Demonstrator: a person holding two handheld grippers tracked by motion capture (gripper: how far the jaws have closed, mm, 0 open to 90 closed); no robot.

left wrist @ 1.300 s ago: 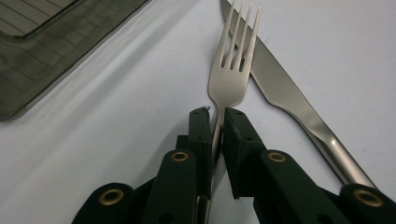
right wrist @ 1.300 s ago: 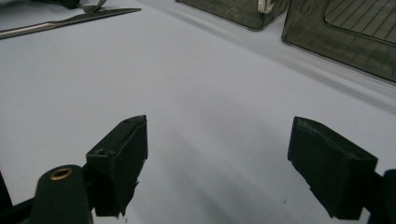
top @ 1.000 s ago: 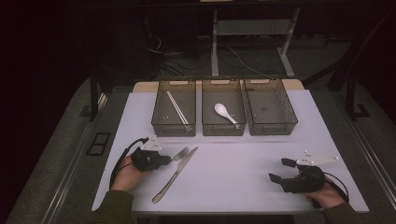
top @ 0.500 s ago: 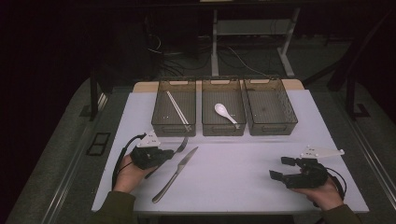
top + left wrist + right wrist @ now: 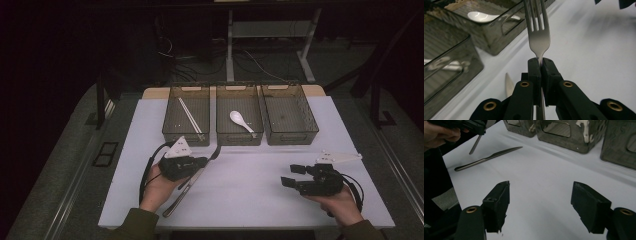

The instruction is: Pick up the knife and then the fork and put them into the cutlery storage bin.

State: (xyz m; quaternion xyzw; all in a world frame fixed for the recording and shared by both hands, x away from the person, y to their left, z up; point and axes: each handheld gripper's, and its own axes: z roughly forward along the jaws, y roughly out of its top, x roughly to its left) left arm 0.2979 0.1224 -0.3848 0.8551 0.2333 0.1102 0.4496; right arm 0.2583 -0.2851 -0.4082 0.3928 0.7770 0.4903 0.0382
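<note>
- Two tongs sit low in the high view, each held in a person's hand: the left tongs (image 5: 202, 162) at lower left of centre and the right tongs (image 5: 291, 176) at lower right.
- The left tongs are clamped on one fork (image 5: 538, 37), their jaws pressed together on its neck; in the left gripper view the tines point up to the top edge of the frame.
- In the high view the fork's (image 5: 216, 151) head shows just past the left tongs, close to the front wall of the middle bin.
- The right tongs stand apart with a wide gap between the jaws, holding nothing, above bare white desk (image 5: 544, 177).
- One knife (image 5: 176, 200) lies flat on the desk beside the left hand, running diagonally toward the lower edge; in the right gripper view the knife (image 5: 487, 158) lies at upper left.
- Farther back, three clear grey bins stand side by side, touching: the left bin (image 5: 170, 129), the middle bin (image 5: 239, 140) and the right bin (image 5: 311, 120).
- The left bin holds a pair of pale chopsticks (image 5: 189, 115).
- The middle bin holds one white spoon (image 5: 240, 120).
- No readable writing or brand shows on any item.
</note>
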